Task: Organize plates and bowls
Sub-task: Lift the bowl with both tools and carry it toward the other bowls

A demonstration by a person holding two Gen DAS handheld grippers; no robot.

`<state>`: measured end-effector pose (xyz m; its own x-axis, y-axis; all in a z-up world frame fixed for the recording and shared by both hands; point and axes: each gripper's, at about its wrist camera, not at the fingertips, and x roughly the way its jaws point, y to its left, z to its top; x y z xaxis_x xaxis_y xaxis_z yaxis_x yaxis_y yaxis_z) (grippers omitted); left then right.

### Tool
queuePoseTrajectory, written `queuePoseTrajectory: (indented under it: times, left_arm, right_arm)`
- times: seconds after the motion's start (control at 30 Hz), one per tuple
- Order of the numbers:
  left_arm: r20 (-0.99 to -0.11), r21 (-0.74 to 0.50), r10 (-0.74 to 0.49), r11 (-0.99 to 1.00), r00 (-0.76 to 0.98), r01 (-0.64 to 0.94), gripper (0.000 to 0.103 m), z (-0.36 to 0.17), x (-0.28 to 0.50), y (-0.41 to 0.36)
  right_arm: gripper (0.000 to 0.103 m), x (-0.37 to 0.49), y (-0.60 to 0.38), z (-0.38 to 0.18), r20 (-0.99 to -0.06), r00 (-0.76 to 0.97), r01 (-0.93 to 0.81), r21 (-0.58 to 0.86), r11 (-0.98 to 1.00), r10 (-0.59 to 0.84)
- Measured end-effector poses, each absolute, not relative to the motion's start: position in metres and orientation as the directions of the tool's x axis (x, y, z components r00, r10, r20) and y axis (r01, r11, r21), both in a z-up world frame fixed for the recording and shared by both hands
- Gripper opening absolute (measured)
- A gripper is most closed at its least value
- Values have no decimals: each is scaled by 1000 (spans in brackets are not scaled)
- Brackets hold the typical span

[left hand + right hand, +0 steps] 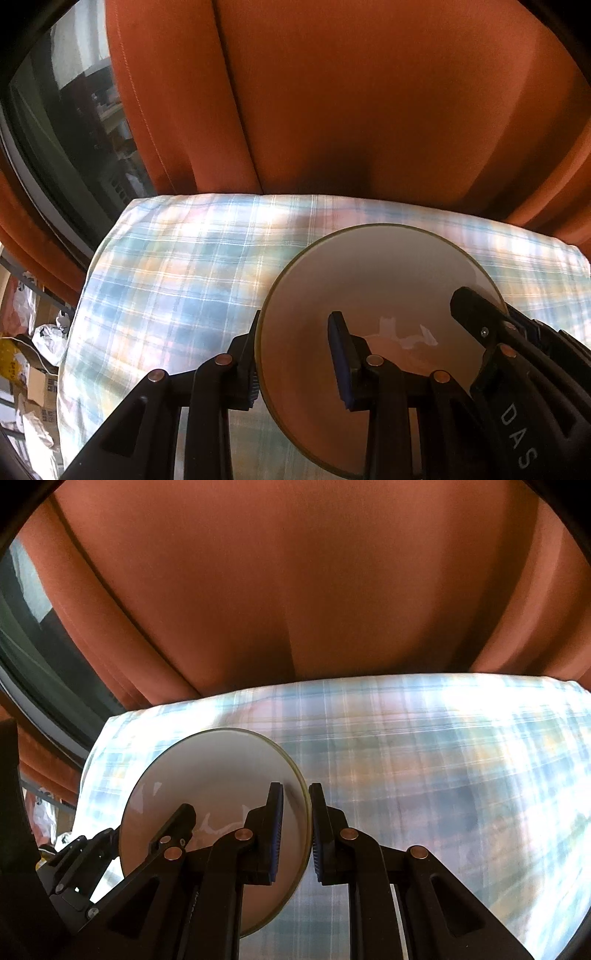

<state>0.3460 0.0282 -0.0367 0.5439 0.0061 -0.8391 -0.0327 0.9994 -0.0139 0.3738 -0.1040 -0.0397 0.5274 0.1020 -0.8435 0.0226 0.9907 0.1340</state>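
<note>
A round white plate (373, 280) with a thin greenish rim is held above the plaid cloth. My left gripper (295, 354) straddles its left rim with a clear gap between the fingers, so it stands open. My right gripper (297, 830) clamps the plate's right rim (221, 771), one finger on the face and one behind. The right gripper's finger shows on the plate's far edge in the left wrist view (476, 310). The left gripper's finger shows on the plate's left side in the right wrist view (177, 823).
A plaid blue, white and orange cloth (177, 266) covers the surface (424, 760). Orange curtains (351, 96) hang behind it (295, 590). A dark window (66, 122) is at the left. Boxes and bags (33, 350) lie on the floor at lower left.
</note>
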Motion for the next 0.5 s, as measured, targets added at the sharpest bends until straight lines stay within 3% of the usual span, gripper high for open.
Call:
queuePoseTrajectory:
  times: [0.5]
  left_arm:
    - [-789, -41, -46, 999, 612, 22, 31, 19, 286, 68]
  right_arm:
    - [17, 306, -59, 24, -800, 598, 51, 97, 994, 47]
